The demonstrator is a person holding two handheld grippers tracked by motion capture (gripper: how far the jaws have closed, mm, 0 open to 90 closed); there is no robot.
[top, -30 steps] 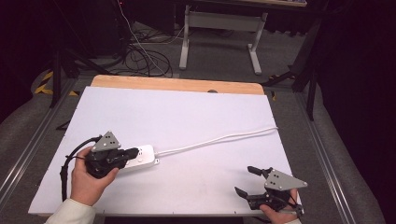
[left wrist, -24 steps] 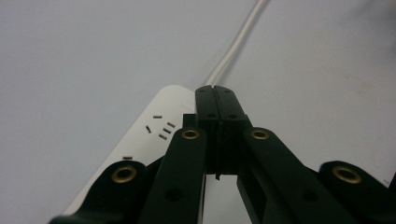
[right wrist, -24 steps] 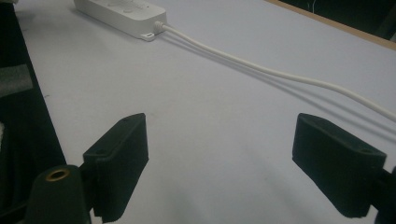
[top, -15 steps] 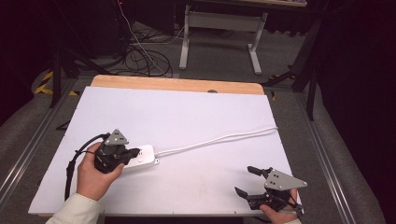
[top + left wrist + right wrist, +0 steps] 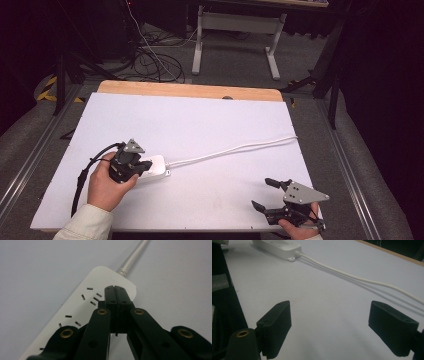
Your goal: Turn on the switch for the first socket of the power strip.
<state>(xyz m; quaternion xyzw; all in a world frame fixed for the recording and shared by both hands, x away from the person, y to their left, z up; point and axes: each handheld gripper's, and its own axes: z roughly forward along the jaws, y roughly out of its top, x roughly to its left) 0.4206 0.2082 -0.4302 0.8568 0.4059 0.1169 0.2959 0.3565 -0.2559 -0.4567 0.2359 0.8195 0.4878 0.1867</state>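
Right gripper [image 5: 268, 194] at the near right corner of the white-topped table [image 5: 210, 120], held in a hand [image 5: 299, 231]; black fingers [image 5: 277, 325] spread wide, nothing between them, bare tabletop under them. Left gripper [image 5: 148, 167] at near left, gripped by the other hand [image 5: 105, 187] in a pale sleeve; its fingers [image 5: 110, 296] pressed together, tips meeting over the cord end of the white plastic power strip [image 5: 159, 166], just above or touching its top face, cannot tell which. Strip lies flat on the table, slotted sockets [image 5: 87, 298] facing up. Its white round cord [image 5: 235, 149] runs from the strip's end across the table toward the far right edge. Well apart: the two grippers. Beyond the table, a grey floor with a loose black cable bundle [image 5: 155, 62] and a pale metal stand [image 5: 235, 30]
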